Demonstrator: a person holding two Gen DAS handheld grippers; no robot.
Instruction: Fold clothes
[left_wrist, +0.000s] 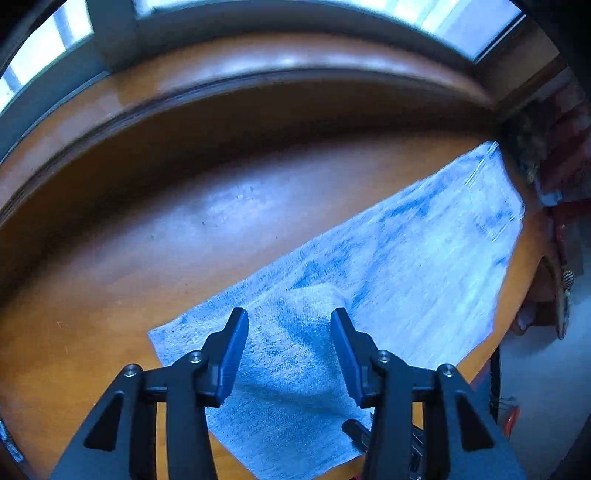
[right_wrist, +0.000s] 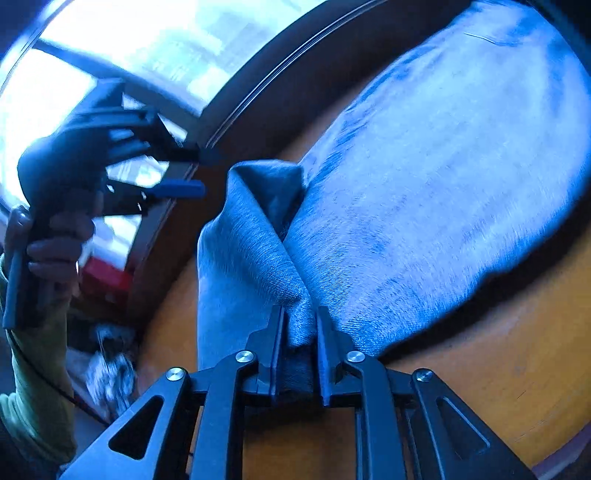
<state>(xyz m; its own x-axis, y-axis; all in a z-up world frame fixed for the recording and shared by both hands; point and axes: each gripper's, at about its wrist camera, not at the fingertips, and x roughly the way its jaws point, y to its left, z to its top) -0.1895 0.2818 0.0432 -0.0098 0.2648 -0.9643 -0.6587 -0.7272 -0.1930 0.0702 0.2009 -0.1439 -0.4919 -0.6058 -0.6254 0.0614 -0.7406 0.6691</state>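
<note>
Place: a home room
Signs: polished wooden tabletop (left_wrist: 129, 258) under a bright window (left_wrist: 461, 22), wooden sill (left_wrist: 258, 62), household clutter (right_wrist: 107, 354) beside

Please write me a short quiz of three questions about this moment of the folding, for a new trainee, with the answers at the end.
1. True or false: the right gripper is shut on a bunched fold of the light blue denim-like cloth.
2. Which gripper is open and holds nothing?
A. the left gripper
B. the right gripper
C. both
3. Fill in: the cloth lies on an orange-brown ____ table.

Key:
1. True. In the right wrist view its fingers pinch a raised ridge of cloth.
2. A. Its fingers stand apart above the cloth, and the right wrist view shows it off to one side with nothing between them.
3. wooden
</note>
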